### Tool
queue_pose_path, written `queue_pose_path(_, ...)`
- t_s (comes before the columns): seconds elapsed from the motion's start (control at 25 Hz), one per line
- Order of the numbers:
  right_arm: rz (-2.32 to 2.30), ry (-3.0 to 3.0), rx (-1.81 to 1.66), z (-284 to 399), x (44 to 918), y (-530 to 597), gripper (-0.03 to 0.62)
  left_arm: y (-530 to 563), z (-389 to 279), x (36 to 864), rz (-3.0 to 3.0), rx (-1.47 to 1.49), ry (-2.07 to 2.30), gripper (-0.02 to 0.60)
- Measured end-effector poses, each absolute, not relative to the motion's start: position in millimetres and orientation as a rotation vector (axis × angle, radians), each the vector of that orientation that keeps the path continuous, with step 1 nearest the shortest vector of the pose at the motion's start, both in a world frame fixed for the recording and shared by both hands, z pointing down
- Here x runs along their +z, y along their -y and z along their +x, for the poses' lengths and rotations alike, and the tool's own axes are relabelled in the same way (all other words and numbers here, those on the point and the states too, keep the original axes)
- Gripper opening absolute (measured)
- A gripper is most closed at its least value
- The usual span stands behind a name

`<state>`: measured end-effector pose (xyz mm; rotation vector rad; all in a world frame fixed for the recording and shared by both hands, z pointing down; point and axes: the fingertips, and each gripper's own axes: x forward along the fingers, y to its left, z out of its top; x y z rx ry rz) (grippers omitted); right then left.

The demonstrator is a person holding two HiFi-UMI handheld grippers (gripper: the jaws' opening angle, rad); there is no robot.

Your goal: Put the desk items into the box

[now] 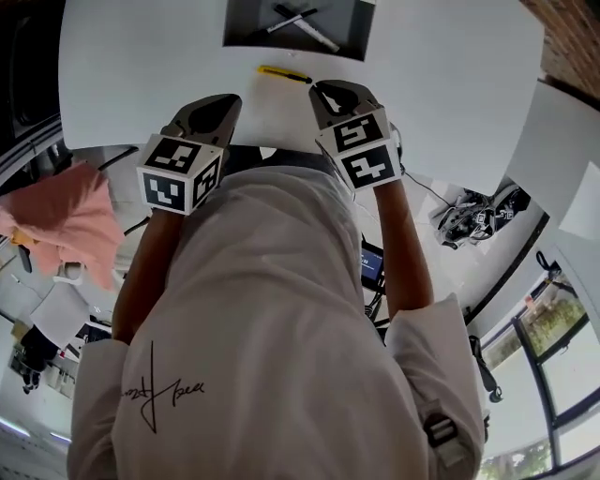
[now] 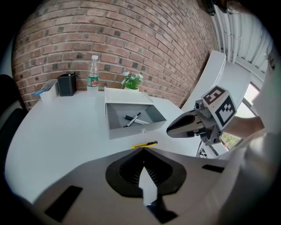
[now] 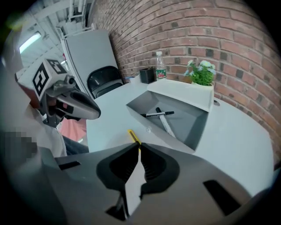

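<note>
A person in a white shirt is standing at a white table (image 1: 141, 75), holding a two-jaw gripper in each hand just above the table's near edge. The left gripper (image 1: 228, 99) and the right gripper (image 1: 319, 90) are both pointing toward the far side. Each has its jaws pressed together at the tips, with nothing between them. What looks like a slim yellow utility knife (image 1: 284, 73) is lying flat on the table just beyond the gripper tips, nearer the right one. It is sitting between the grippers and an open grey box (image 1: 246, 28). Two markers (image 1: 302, 22) are already lying crossed inside the box. The knife seems to be the only loose item near the box, so the step in hand is likely picking it up. The right gripper, being closer, is probably the better choice. Its jaws need opening first, then lowering across the knife's narrow width near its middle, so the long body is not tipping when lifted. Because the knife is thin and flat against the surface, the tips should be touching the table before closing. The carry to the box is short, and releasing low over the box floor should help keep the knife from bouncing out.
</note>
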<state>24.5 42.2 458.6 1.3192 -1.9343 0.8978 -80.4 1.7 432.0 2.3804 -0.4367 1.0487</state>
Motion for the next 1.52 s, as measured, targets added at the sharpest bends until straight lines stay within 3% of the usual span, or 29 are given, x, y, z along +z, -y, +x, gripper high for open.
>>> queue_pose_path(1.52,0.819,1.786,0.668,0,527,-25,0.094,-2,-139,444,2.236,1.000,0.579,0.006)
